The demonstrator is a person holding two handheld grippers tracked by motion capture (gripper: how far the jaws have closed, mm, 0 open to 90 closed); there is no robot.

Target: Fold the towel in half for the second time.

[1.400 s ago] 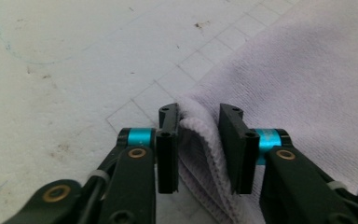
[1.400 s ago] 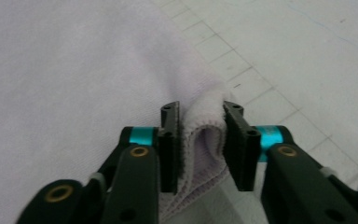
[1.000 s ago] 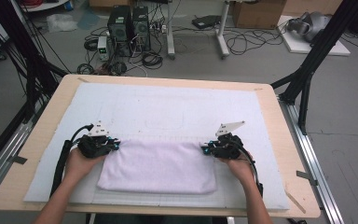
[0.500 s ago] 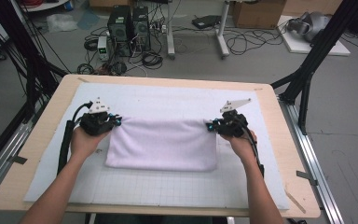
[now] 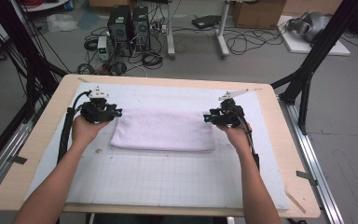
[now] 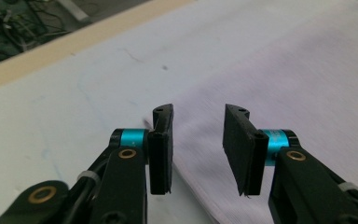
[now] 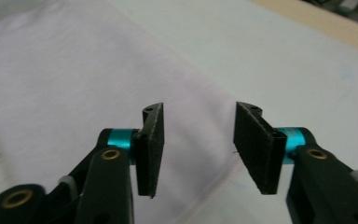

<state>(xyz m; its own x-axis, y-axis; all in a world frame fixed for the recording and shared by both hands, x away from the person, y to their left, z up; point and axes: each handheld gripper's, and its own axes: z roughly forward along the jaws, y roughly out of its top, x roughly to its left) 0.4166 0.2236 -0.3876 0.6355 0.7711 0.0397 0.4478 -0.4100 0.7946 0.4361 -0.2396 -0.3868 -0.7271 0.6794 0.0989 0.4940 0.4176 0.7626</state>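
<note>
High view: folded towel [image 5: 163,129] lies mid-frame; left gripper [image 5: 116,112] and right gripper [image 5: 207,117], fingers just spreading, released, nothing between. Fold step looks finished; next probably regrasp an end.

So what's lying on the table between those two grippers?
A folded white towel lies flat on the white mat, spanning from the left gripper to the right gripper in the high view. Both grippers have just opened, with nothing between their jaws.

A pale lilac towel [image 5: 163,130] lies on a white gridded mat [image 5: 168,177].
</note>
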